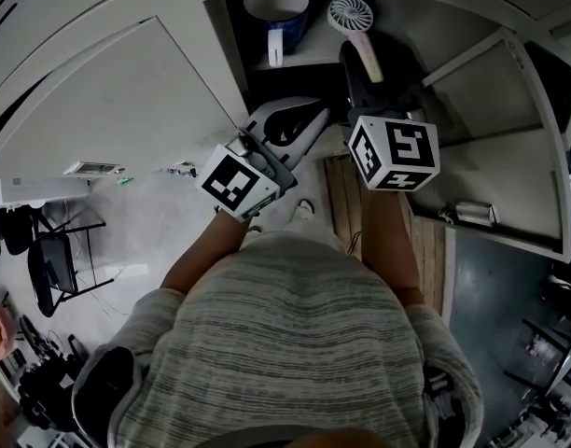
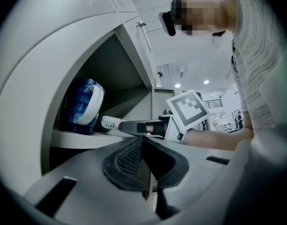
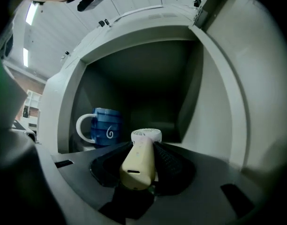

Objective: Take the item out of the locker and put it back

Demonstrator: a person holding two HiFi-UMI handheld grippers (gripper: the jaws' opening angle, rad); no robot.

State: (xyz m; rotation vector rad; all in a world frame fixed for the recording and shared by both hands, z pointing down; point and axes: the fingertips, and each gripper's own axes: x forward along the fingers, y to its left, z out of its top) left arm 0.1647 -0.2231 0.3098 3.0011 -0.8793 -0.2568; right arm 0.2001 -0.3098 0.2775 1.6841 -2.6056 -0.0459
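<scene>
Clamped between the jaws of the right gripper [image 3: 144,150], the small hand fan [image 3: 139,165] is lying lengthwise along them by its cream handle. Its round white head is poking out past the tips, just over the front edge of the open locker [image 3: 204,107] shelf, right of the blue mug [image 3: 105,128] standing there. Left gripper [image 2: 142,140] is hanging beside it outside the locker, jaws pressing together on nothing.

Lower rim of fan [image 3: 139,160] head behind its handle
</scene>
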